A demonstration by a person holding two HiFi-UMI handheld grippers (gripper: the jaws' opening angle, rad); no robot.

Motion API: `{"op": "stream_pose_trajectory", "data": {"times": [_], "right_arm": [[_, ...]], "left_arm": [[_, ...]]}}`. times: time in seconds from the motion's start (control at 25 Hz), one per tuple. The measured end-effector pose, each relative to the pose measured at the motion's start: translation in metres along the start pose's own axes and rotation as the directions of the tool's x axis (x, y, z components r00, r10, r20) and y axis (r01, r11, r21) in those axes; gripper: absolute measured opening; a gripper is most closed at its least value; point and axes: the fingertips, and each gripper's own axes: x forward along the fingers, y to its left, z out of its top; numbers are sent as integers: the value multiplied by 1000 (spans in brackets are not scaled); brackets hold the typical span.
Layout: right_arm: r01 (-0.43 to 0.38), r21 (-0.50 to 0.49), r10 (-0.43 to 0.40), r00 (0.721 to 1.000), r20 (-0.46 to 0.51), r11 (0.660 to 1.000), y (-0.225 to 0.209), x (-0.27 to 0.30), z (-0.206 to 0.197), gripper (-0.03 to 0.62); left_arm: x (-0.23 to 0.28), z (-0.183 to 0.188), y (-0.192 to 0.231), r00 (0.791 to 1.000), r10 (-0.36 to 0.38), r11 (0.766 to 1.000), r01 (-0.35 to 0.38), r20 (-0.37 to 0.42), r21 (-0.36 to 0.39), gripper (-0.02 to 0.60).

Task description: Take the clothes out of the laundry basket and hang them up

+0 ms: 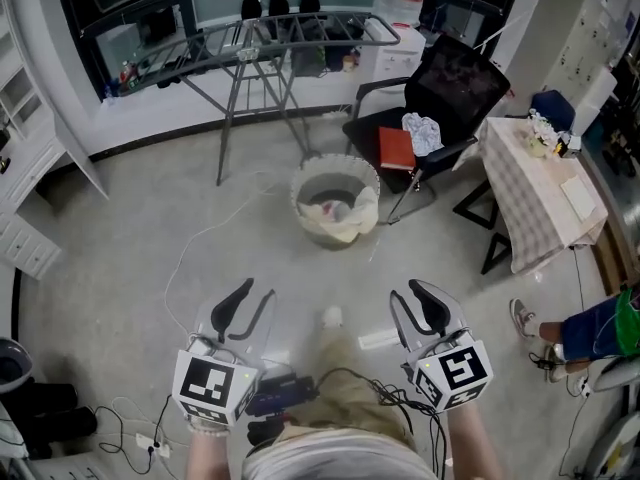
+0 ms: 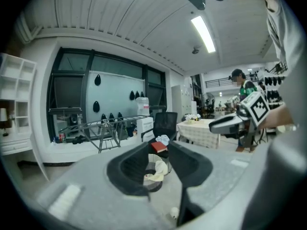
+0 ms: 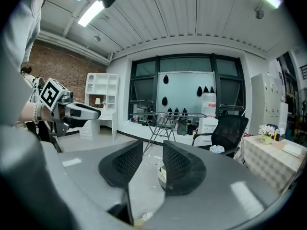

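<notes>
Nothing of the job looks done yet: the laundry basket [image 1: 312, 174] stands on the floor in the middle of the room, near the foot of the drying rack [image 1: 260, 40] and just beside the office chair [image 1: 445, 83]. A cream cloth [image 1: 350, 226] is draped over its near rim and more clothes [image 1: 330, 208] are bundled inside. No garment shows on the rack's rails, as far as can be made out. The left gripper [image 1: 248, 303] and the right gripper [image 1: 420, 303] are held low, well apart from the basket, each with its fingers [image 2: 130, 167] spread and nothing between them. By my reading the whole task is left: reaching the basket, lifting out each piece, and hanging it on the rack
</notes>
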Motion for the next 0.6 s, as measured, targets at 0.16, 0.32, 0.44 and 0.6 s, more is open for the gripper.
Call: {"op": "stream_pose_trajectory", "data": {"times": [0.16,0.32,0.44,0.6], "right_arm": [[-27,-12,27,1000,-10,1000,-20,46,-1,117],[-60,-39,58,997,-50,997,-45,102,-3,117],[-92,-59,87,992,-88,994,-69,150,-3,119],[-122,-45,115,984,-139,992,-109,219,4,121]], "left_arm": [[34,1,25,1000,-1,1000,1,-6,18,123],[81,-1,55,999,-1,1000,2,-40,29,123],[126,0,82,999,-7,1000,8,-46,27,123],[195,10,122,996,-24,1000,23,-87,-13,123]]}}
